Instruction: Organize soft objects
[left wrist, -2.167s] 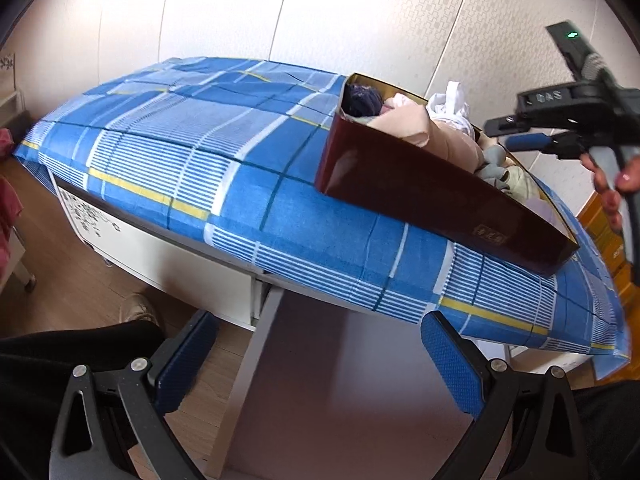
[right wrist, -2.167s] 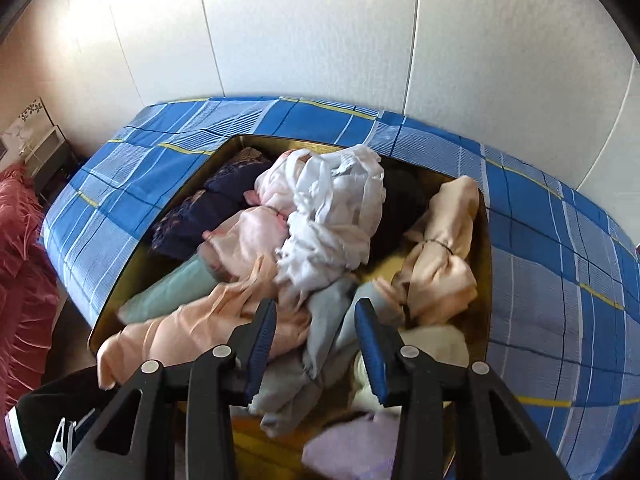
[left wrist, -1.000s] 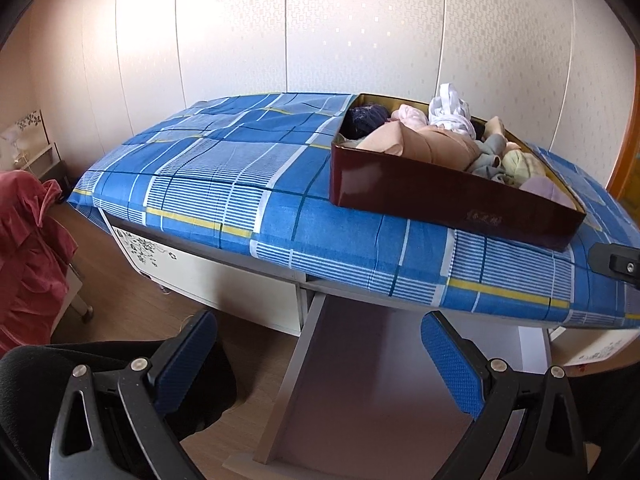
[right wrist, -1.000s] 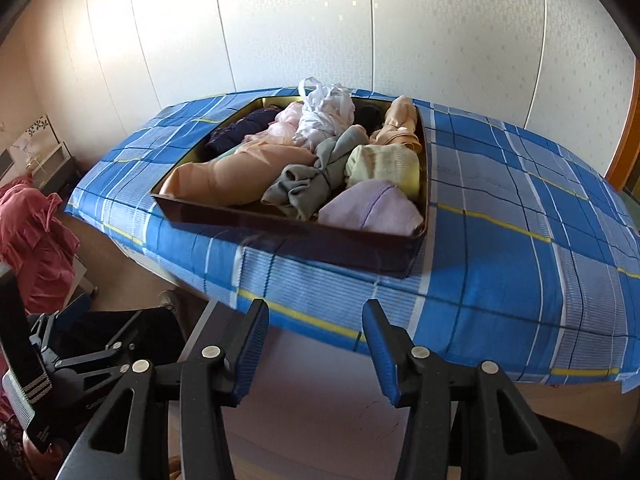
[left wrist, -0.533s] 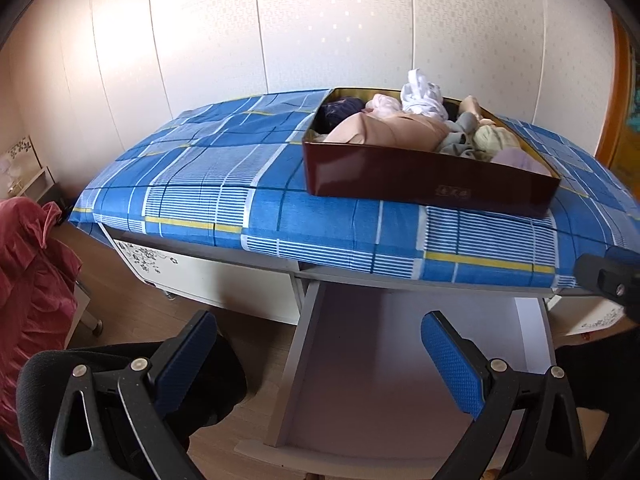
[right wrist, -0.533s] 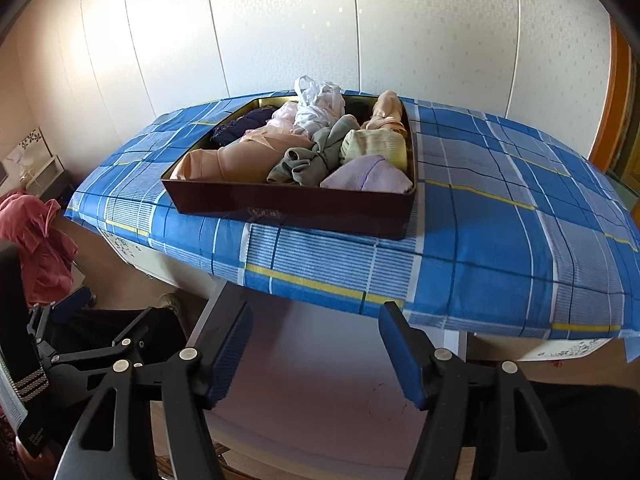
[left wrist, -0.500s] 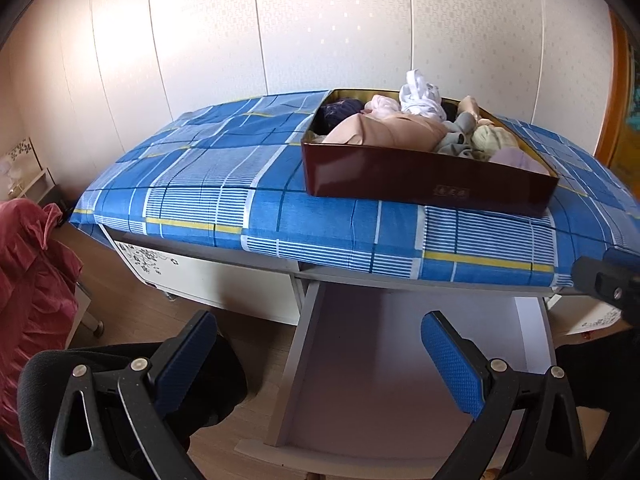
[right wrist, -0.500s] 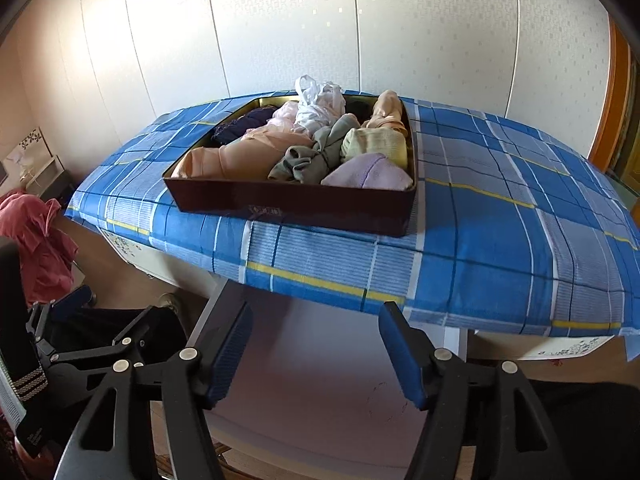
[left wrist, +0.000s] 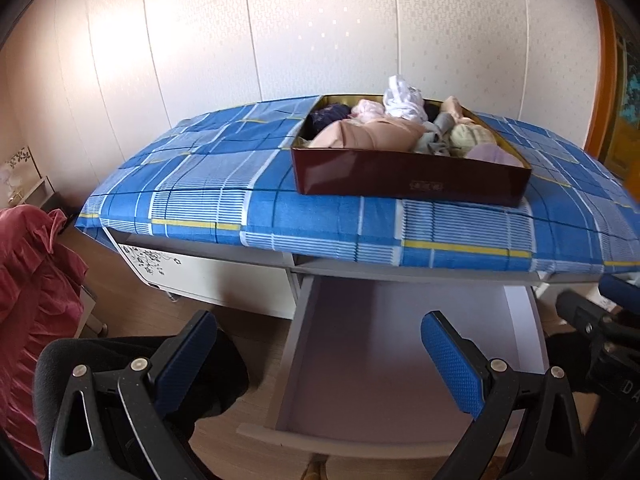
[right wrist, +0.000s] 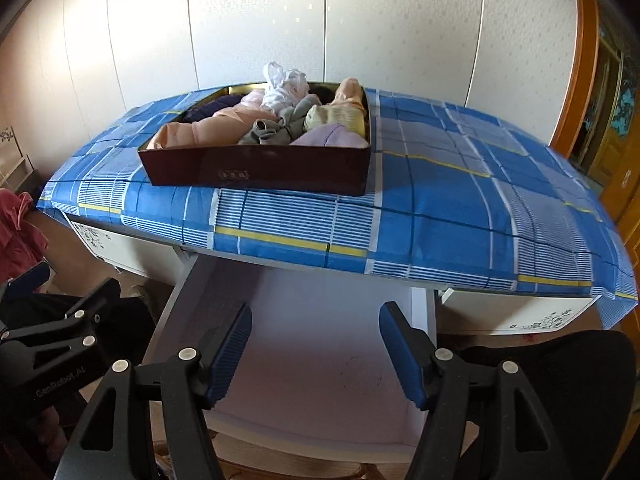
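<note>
Both the left gripper (left wrist: 318, 358) and right gripper (right wrist: 316, 350) gape empty over the drawer (right wrist: 320, 344); the clothes box (right wrist: 256, 170) sits at twelve o'clock.

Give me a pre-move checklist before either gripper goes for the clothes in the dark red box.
1. left gripper empty, jaws apart: ok.
2. right gripper empty, jaws just opened wider: ok.
3. dark red box resting flat on the blue plaid cloth: ok.
4. drawer below the desk edge pulled out, nothing seen inside: ok.
5. rolled clothes within the box rim: not ok, the white garment sticks up above it.
6. Grippers close to the box: not ok, both hang back over the drawer.
</note>
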The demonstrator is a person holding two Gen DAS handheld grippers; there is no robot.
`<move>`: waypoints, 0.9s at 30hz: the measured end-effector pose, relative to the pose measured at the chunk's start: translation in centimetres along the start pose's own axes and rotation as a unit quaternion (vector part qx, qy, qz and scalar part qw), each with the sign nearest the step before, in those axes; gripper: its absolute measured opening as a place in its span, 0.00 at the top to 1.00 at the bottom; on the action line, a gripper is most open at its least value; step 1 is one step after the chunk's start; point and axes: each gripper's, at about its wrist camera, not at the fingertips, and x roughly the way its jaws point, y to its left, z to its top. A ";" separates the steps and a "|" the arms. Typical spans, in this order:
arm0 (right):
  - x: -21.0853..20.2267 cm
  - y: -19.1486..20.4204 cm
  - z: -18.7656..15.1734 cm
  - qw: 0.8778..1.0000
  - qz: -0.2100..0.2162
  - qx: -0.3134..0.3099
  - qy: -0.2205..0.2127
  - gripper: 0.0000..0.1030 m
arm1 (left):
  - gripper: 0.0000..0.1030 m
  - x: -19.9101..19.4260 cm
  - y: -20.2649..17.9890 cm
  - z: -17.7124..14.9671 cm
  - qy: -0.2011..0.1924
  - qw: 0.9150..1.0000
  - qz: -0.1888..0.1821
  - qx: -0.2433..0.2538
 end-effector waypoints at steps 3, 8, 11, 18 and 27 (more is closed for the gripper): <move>-1.4 -0.3 -0.2 0.999 0.022 0.011 -0.028 0.35 | 0.00 -0.6 -0.3 -0.3 0.010 1.000 -0.012 0.000; -2.3 -0.3 -0.4 0.999 0.028 0.018 -0.041 0.35 | 0.00 -1.5 -0.6 -0.9 0.009 1.000 -0.004 0.002; -1.7 -0.3 -0.7 0.999 0.029 0.019 -0.020 0.33 | 0.00 -1.8 -0.4 -1.0 0.005 1.000 -0.002 -0.004; -1.8 -0.2 -1.2 1.000 0.021 0.018 -0.011 0.27 | 0.00 -1.9 0.1 -1.2 0.011 1.000 0.002 -0.019; -1.9 -0.1 -1.2 1.000 0.015 0.015 -0.012 0.27 | 0.00 -2.7 -0.2 -1.2 -0.007 1.000 0.002 -0.007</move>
